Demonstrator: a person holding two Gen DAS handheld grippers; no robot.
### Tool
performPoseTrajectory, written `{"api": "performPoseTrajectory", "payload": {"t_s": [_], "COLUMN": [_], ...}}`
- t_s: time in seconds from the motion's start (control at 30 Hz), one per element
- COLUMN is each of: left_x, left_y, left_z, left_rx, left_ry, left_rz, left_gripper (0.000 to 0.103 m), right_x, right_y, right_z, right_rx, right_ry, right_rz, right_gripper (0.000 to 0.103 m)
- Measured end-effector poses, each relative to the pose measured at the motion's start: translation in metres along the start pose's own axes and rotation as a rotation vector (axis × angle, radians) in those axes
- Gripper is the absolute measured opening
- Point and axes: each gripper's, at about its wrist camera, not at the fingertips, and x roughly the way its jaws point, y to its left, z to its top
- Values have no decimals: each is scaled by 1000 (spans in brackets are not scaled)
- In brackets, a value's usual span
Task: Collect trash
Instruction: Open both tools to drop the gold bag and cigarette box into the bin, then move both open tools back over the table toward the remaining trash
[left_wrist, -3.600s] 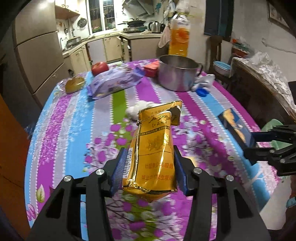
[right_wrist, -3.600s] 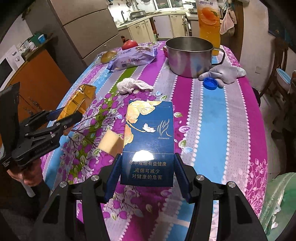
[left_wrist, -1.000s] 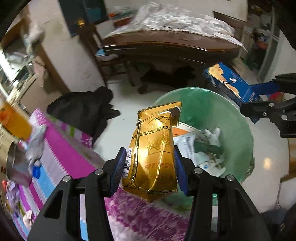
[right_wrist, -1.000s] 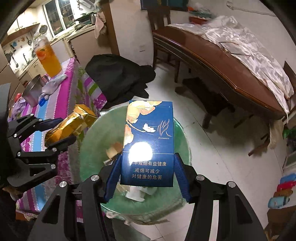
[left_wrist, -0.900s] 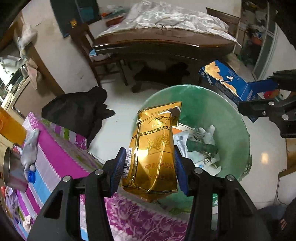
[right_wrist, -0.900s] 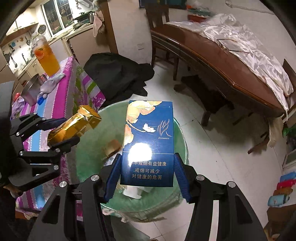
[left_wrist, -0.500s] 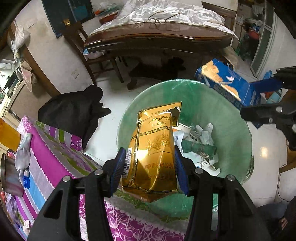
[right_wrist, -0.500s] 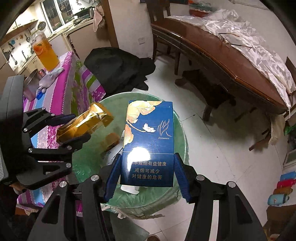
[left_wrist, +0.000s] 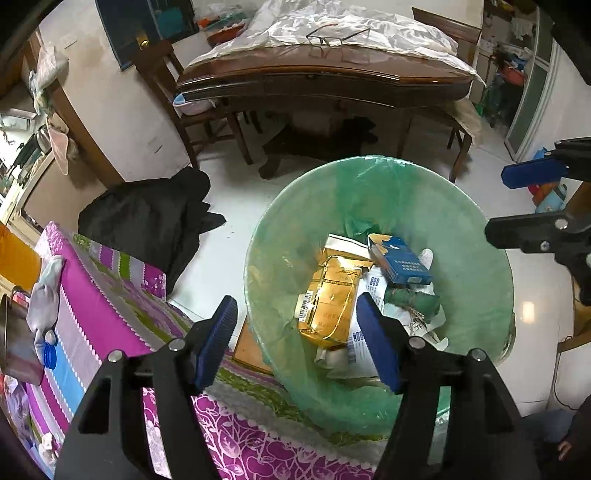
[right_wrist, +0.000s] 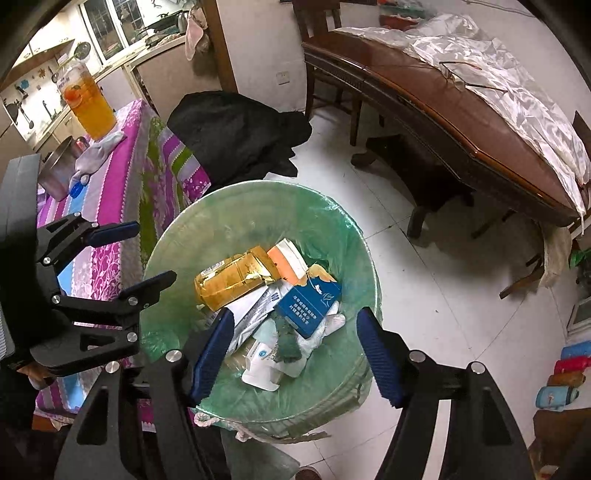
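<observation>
Translucent green plastic bin liner (left_wrist: 461, 236); glossy gold foil pack (left_wrist: 328, 302); matt blue card pack (right_wrist: 308, 301); polished wooden table (right_wrist: 443, 107); glossy white floor tiles (right_wrist: 443, 280).

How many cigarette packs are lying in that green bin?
2: a gold pack on the left of the pile, a blue pack on its right. Others may be buried.

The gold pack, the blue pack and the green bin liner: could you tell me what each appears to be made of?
Gold pack: probably metallised foil or film, shiny and creased, with bright glare.
Blue pack: likely printed cardboard; flat faces, crisp corners, slight sheen.
Green bin liner: thin translucent plastic film, wrinkled and folded over the rim.
</observation>
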Motion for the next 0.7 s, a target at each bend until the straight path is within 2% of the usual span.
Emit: {"api": "performPoseTrajectory", "payload": {"t_s": [0.4,0.53,0.7], "left_x": [-6,-9,-20], "left_y": [-3,2,20], "left_z": [-1,-5,-18], "left_rx": [7,-10,-76], "left_ry": [-9,-14,-29], "left_rz": [0,9,39], "left_gripper": [64,64,64], "right_x": [7,4,-4], "right_y": [10,11,25], "right_z": [1,2,3], "right_rx": [-14,-10,-25], "right_ry": [32,11,-55], "right_rz": [-24,-31,-41], "right_gripper": [70,70,70]}}
